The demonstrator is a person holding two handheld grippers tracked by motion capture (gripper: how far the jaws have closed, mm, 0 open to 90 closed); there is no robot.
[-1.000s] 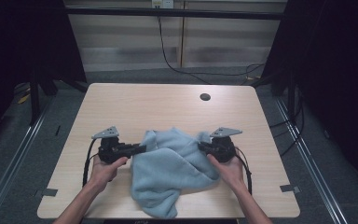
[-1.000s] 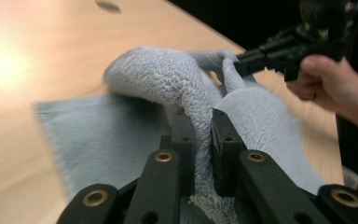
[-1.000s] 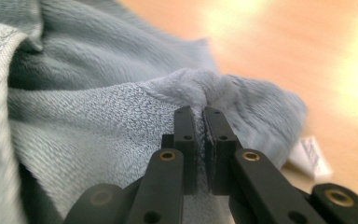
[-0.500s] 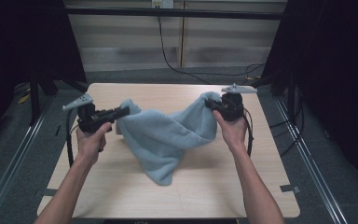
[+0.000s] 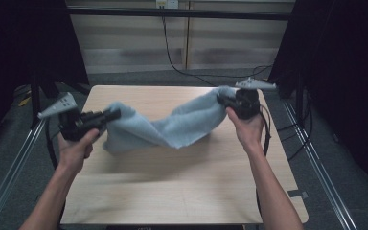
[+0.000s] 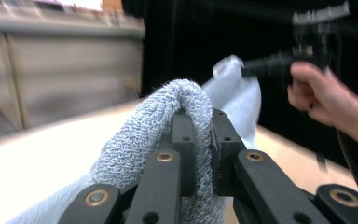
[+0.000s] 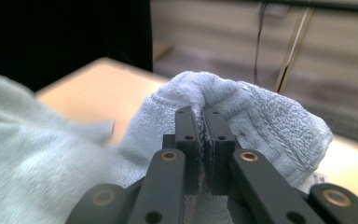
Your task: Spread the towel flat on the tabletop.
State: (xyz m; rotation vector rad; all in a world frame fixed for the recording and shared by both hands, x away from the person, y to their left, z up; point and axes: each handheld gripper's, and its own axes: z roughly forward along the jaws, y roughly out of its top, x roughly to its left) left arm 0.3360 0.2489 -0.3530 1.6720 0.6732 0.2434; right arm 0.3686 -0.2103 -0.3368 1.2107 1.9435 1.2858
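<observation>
A light blue terry towel (image 5: 172, 127) hangs in the air over the wooden table (image 5: 182, 187), sagging between the two grippers. My left gripper (image 5: 116, 114) is shut on the towel's left corner, at the table's left edge. My right gripper (image 5: 222, 98) is shut on the opposite corner, high at the back right. In the left gripper view the towel (image 6: 168, 126) folds over the closed jaws of the left gripper (image 6: 204, 122), and the other hand holds the right gripper (image 6: 247, 71) farther off. In the right gripper view the towel (image 7: 261, 121) bunches around the pinched jaws of the right gripper (image 7: 200, 114).
Dark curtains flank the table on both sides. A pale wall panel with a hanging black cable (image 5: 172, 57) stands behind the far edge. Metal floor rails (image 5: 9, 177) run along both sides of the table.
Both grippers have risen from the tabletop and spread apart, lifting the towel from a crumpled heap into a stretched, sagging span above the table.
</observation>
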